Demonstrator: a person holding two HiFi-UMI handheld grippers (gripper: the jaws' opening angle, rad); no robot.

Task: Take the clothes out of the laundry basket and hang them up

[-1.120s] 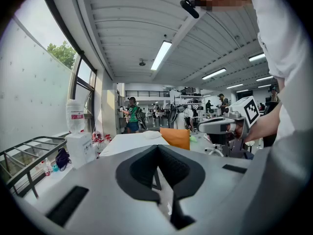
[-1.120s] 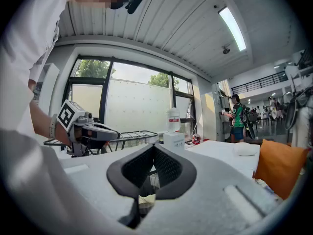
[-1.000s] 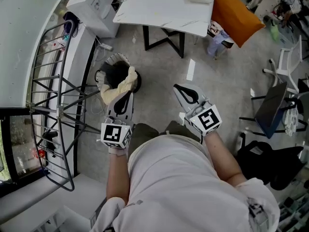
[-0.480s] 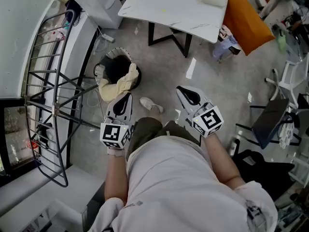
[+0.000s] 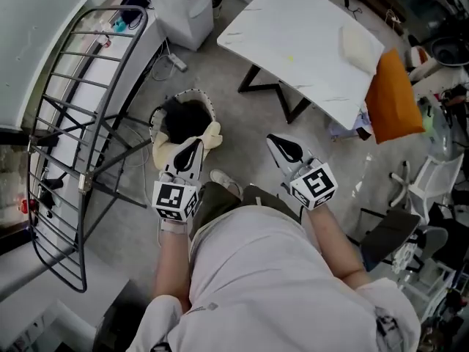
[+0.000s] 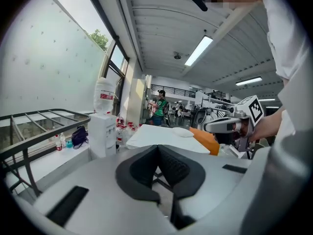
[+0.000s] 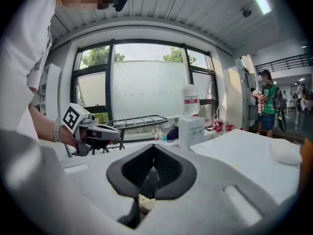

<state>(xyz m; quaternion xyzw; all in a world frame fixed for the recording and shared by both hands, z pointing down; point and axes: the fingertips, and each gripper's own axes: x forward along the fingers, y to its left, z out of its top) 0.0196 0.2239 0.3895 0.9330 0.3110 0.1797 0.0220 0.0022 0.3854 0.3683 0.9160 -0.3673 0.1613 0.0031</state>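
Left gripper (image 5: pixel 190 147) and right gripper (image 5: pixel 283 147) both clenched, empty; laundry basket (image 5: pixel 192 93) just ahead of the left, seemingly holding a cream garment (image 5: pixel 164 149).

White shirt (image 5: pixel 271 270), olive shorts (image 5: pixel 220 200); left claw (image 5: pixel 192 147), right claw (image 5: pixel 281 141) grey, black-padded, marker cubes (image 5: pixel 174 199).

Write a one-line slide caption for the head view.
Left hand-held gripper and right hand-held gripper, both shut, near a laundry basket with clothes beside a drying rack.

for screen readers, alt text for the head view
Seen from above, a person holds a shut white left tool and right tool; ahead on the floor, a round basket draped with cream cloth beside a black metal drying rack.
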